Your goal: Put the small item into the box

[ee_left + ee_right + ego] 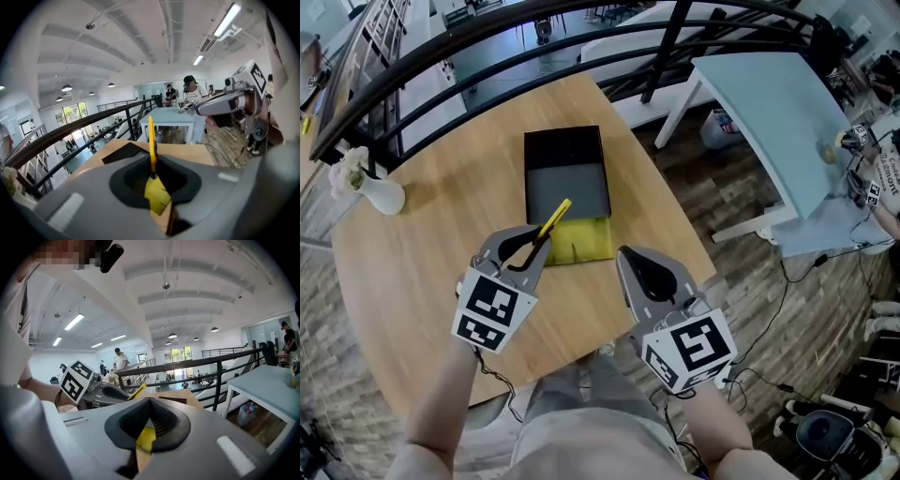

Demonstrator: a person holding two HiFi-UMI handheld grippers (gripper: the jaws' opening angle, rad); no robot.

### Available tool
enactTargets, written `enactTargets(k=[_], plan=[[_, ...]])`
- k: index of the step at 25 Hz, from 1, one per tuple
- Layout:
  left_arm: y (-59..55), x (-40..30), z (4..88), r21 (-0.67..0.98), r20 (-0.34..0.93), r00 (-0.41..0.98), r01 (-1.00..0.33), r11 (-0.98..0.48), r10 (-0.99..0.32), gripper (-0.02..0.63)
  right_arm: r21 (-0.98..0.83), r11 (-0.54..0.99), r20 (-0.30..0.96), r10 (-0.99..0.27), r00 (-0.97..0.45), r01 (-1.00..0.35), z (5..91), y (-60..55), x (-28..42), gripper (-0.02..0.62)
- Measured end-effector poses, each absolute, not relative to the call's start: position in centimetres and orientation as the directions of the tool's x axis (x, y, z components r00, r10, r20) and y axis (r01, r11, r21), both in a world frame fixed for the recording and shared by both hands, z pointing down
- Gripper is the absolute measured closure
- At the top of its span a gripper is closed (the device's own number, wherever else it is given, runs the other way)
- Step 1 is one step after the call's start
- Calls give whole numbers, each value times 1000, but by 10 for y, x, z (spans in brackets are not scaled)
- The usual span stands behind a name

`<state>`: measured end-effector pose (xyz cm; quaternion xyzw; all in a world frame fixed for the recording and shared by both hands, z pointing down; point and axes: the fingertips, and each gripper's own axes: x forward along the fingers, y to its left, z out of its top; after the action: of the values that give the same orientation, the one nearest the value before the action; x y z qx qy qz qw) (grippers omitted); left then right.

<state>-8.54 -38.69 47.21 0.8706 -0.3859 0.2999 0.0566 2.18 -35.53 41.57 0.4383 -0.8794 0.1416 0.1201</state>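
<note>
A thin yellow strip (554, 221) sticks out of my left gripper (537, 246), which is shut on its lower end; in the left gripper view the strip (151, 143) stands upright between the jaws. The strip's free end hangs over the black open box (567, 173), whose yellow flap (579, 242) lies folded out toward me on the round wooden table (412, 281). My right gripper (625, 255) is shut with nothing in it, just right of the flap. In the right gripper view the left gripper (105, 393) and the strip (137, 391) show to the left.
A white vase with flowers (380, 195) stands at the table's left edge. A dark railing (487, 66) curves behind the table. A pale blue table (778, 122) stands to the right, with a person (886, 183) beside it. Cables lie on the wooden floor (787, 281).
</note>
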Motion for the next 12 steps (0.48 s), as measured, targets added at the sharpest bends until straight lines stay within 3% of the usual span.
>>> enactTargets(k=[12], plan=[[-395,-52,574,-6,770,522,-570,-822,-367,563,-159,540,419,-721,-552,-826,465,-380,37,595]])
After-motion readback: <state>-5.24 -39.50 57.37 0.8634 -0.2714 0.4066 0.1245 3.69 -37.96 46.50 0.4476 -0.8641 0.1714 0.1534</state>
